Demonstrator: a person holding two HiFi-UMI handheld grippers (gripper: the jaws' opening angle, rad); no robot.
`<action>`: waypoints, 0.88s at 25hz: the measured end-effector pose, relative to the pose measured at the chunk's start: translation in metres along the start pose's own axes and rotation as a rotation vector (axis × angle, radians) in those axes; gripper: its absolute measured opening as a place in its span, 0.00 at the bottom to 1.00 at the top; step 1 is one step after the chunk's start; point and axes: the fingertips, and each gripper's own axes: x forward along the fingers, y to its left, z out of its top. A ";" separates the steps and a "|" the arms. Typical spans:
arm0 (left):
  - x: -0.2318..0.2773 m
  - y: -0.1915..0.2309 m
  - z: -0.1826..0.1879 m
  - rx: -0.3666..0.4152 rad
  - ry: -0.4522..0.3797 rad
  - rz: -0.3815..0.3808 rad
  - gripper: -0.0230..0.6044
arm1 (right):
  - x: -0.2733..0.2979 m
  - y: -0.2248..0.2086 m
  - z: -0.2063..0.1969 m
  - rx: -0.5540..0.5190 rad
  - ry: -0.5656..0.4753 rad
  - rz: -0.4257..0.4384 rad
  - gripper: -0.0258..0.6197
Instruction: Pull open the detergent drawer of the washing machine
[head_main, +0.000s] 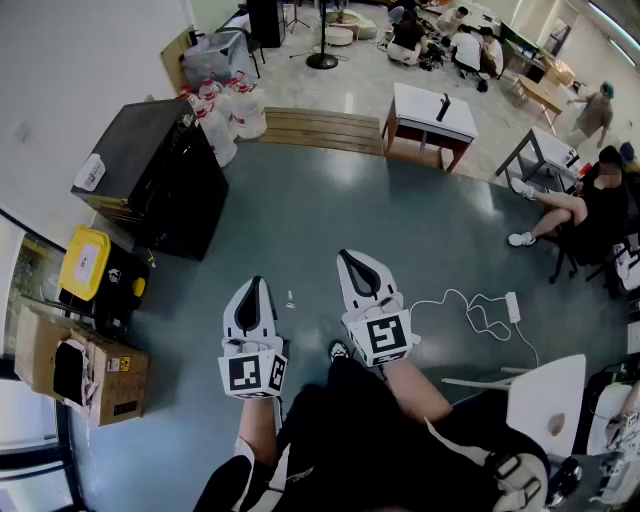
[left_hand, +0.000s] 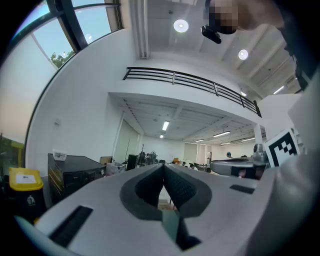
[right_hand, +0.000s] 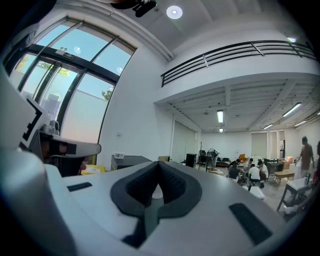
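1. My left gripper (head_main: 256, 288) and my right gripper (head_main: 352, 265) are held level, side by side in front of me. Each has its jaws pressed together with nothing between them.
2. The black boxy appliance (head_main: 150, 180) ahead and to the left of them is what I take to be the washing machine. It stands against the white wall, well apart from both grippers, with bare grey floor (head_main: 300, 230) in between.
3. On the near side of the appliance, just beside it, sit a yellow-lidded bin (head_main: 85, 262) and, nearer to me again, a cardboard box (head_main: 85, 370).
4. A white cable (head_main: 470, 310) lies on the floor well apart from the appliance, off to my right.
5. I cannot make out the detergent drawer. The head view shows mostly the appliance's top and one dark side, and in the left gripper view its front is too small to read.
6. White jugs (head_main: 235, 110) cluster just beyond the appliance, with a low wooden platform (head_main: 310, 130) beside them. Farther off is a white table (head_main: 432, 115), and farthest are people sitting on the floor (head_main: 450, 45).
7. I judge the task has hardly started. This is the approach, and neither gripper is near the drawer.
8. Next I need to walk round to the appliance's front and find the drawer, probably high on the front panel. Then I would part one gripper's jaws, close them on the drawer's lip and pull straight back, level.
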 end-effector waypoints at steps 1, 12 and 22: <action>0.002 -0.001 -0.002 -0.002 0.003 -0.004 0.07 | 0.001 -0.002 -0.001 0.003 0.000 -0.002 0.05; 0.017 0.000 -0.007 -0.003 -0.008 -0.045 0.08 | 0.019 -0.002 0.007 0.045 -0.055 0.036 0.05; 0.060 0.029 -0.022 -0.066 0.019 0.020 0.45 | 0.062 -0.016 -0.012 0.063 0.008 0.147 0.43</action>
